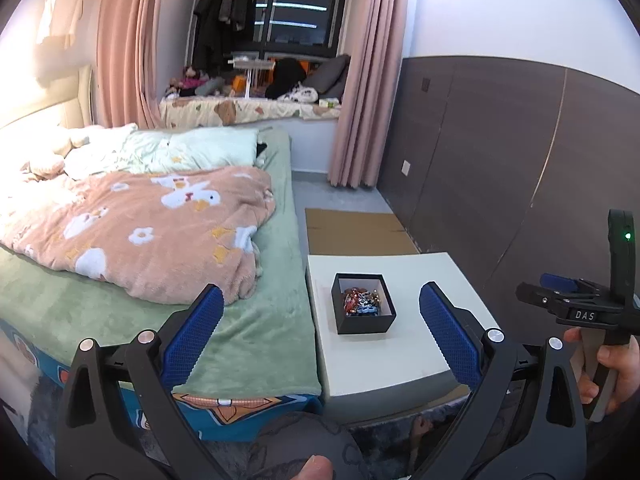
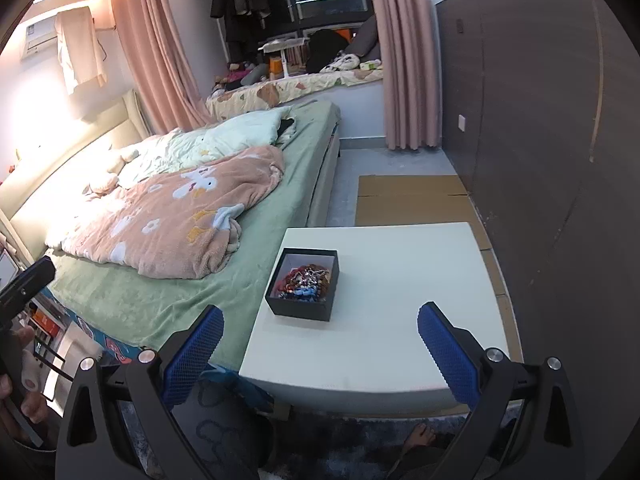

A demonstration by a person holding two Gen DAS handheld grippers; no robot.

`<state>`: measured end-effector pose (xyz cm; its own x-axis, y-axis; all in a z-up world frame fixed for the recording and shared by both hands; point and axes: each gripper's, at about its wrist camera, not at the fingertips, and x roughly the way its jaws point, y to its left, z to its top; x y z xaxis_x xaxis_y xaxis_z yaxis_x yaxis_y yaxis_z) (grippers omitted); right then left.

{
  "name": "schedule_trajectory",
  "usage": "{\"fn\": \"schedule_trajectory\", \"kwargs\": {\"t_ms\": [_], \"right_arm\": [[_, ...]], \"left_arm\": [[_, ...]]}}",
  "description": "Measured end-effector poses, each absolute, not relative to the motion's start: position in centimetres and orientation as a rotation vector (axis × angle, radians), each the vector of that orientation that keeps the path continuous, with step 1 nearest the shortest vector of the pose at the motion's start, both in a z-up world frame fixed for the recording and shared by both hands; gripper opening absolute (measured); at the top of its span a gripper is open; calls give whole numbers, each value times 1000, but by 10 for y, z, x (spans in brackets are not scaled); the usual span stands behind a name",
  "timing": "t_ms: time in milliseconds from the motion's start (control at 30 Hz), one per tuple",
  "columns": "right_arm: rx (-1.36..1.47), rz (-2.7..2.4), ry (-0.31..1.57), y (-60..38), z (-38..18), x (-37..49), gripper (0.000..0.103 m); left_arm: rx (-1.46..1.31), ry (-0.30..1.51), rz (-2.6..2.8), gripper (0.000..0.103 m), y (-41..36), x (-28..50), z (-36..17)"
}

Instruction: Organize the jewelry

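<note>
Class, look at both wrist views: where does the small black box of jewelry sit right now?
The small black open-topped box sits on the white table, toward its bed-side left half, apart from both grippers.

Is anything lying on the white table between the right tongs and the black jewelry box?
No. In the right wrist view, only bare white table lies between the open right tongs and the black box.
</note>
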<state>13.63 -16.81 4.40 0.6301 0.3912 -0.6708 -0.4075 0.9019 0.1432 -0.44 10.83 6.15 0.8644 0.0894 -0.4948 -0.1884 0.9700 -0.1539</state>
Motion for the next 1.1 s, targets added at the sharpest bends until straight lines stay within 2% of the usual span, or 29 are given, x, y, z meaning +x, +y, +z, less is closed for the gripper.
{"fn": "schedule_trajectory", "kwargs": {"t_ms": [500,1100], "right_arm": [[-27,435,693,-201,43,58,95],[-1,439,674,-216,38,47,95]], "left_arm": [[-176,441,178,98,92,-79,62],[-157,427,178,98,84,-90,65]]}}
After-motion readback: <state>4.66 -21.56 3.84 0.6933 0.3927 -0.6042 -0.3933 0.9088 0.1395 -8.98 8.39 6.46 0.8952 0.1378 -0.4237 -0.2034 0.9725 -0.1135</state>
